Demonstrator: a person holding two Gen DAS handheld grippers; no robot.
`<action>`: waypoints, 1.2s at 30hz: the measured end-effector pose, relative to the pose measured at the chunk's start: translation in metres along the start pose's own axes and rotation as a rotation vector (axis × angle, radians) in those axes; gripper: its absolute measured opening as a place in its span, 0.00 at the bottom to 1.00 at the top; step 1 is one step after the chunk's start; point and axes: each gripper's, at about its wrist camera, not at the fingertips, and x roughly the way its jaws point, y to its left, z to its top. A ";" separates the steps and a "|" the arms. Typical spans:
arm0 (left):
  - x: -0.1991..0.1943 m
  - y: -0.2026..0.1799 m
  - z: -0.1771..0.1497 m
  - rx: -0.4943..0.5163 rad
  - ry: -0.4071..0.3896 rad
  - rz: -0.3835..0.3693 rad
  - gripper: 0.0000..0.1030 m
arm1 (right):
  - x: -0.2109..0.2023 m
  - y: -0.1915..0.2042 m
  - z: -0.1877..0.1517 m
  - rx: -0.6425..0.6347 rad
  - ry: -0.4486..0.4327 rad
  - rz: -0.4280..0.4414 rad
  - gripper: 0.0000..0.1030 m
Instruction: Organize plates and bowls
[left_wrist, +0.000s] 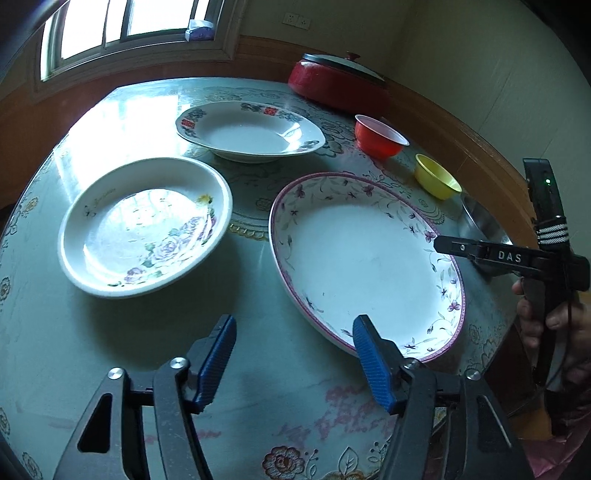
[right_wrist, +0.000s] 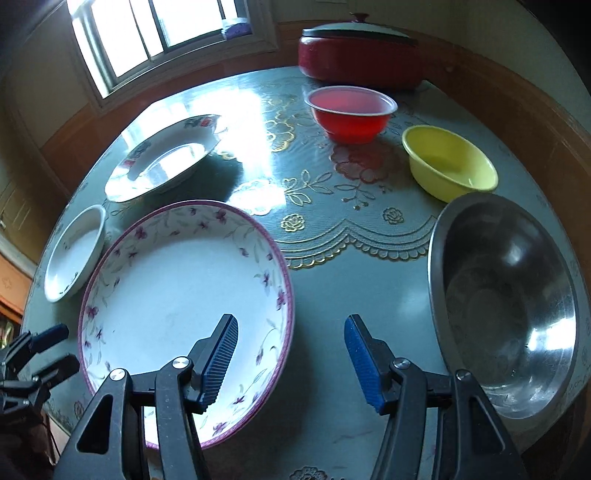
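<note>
While both our grippers hang over the near edge of the counter (right_wrist: 325, 288), neither holds anything: the left gripper (left_wrist: 293, 360) has its jaws spread wide above the bare cloth, its right blue pad overlapping the near rim of the pink-rimmed plate (left_wrist: 365, 258) in that view, though we cannot tell whether it touches. The right gripper (right_wrist: 290, 360) is likewise gaping, its left pad over the same plate's near right side and its right pad over open cloth between the plate and the steel bowl (right_wrist: 506, 306).

From the left wrist view we see the right gripper edge-on at the far right, a hand (left_wrist: 554, 325) wrapped around its handle. Just left of the pink-rimmed plate sits the rose-printed plate (left_wrist: 146, 225), apart from it. Behind both lies the red-patterned plate (left_wrist: 251, 131), well apart from the others.

Along the right side of the counter the red bowl (right_wrist: 351, 112) stands farthest back, the yellow bowl (right_wrist: 448, 162) nearer, and the steel bowl nearest, each separate. We think the red bowl is see-through plastic, though the glare makes this unsure. A red lidded pot (right_wrist: 360, 55) rests at the back edge, beneath the window (right_wrist: 162, 37).
</note>
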 end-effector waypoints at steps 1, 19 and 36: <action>0.002 -0.001 0.001 0.006 0.005 -0.006 0.48 | 0.004 -0.001 0.000 0.016 0.005 0.014 0.58; 0.000 0.007 0.000 0.067 0.013 -0.035 0.26 | 0.016 0.028 -0.003 -0.129 0.063 0.063 0.18; -0.032 0.062 0.072 -0.128 -0.123 -0.073 0.57 | 0.032 0.031 0.089 0.024 0.012 0.317 0.35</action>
